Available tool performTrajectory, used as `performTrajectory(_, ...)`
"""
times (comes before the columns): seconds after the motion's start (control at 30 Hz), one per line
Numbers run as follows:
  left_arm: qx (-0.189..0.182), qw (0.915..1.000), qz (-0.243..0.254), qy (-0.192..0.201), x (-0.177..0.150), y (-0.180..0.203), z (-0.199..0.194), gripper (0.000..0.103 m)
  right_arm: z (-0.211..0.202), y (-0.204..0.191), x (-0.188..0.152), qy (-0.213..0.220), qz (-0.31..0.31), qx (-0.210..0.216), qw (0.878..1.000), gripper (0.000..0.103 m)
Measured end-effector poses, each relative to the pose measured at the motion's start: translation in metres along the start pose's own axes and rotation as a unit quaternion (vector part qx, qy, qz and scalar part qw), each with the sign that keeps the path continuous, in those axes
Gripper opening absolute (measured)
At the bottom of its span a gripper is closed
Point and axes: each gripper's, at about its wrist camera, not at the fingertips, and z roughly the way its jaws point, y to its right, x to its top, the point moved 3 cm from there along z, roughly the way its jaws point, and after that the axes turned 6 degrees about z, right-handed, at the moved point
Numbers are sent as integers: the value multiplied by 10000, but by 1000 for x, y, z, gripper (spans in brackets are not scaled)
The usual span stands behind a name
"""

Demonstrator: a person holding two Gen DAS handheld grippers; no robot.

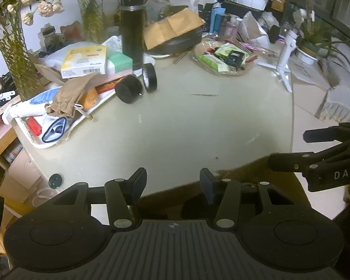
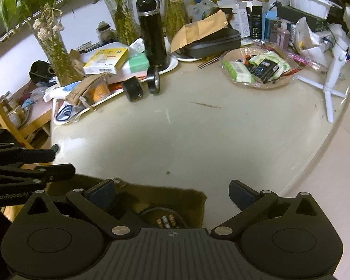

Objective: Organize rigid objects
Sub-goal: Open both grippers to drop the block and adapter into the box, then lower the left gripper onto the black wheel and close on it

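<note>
Two tape rolls (image 2: 143, 86) stand side by side before the flask (image 2: 152, 36).

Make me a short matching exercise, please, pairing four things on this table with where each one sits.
Things:
1. black flask
2. yellow box
3. black tape roll
4. white tripod stand

Places:
A. at the right edge of the table
B. on its edge, on the bare tabletop in front of the flask
C. upright on a white plate
D. on top of the pile left of the flask

Pairs: 1-C, 2-D, 3-B, 4-A
</note>
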Motion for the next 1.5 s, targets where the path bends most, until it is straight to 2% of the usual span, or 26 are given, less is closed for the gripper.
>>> performTrajectory(0.3, 249, 9996, 4, 147, 18, -14, 11, 53, 10, 4, 17, 138, -67, -69, 9999, 103)
performTrajectory(0.53, 299, 9993, -134, 204, 23, -21, 15, 53, 23, 10, 32, 182, -81, -151, 9997, 103)
performTrajectory(0.8, 373, 9989, -45, 265, 34, -29, 29, 54, 23, 11, 33, 188, 3, -170, 9997, 103)
performTrajectory(0.97, 495, 9971, 485, 318, 45, -28, 47, 54, 23, 11, 32, 172, 5, -150, 9997, 103)
performTrajectory(1.2, 640, 9866, 1409, 514, 57, -28, 79, 55, 23, 14, 30, 132, 74, -107, 9998, 103)
performTrajectory(1.33, 726, 9821, 1622, 624, 60, -36, 100, 70, 25, 16, 29, 65, 106, -114, 9999, 103)
performTrajectory(1.5, 1024, 9708, 2036, 756, 62, -42, 121, 72, 24, 17, 29, 53, 169, -62, 9998, 103)
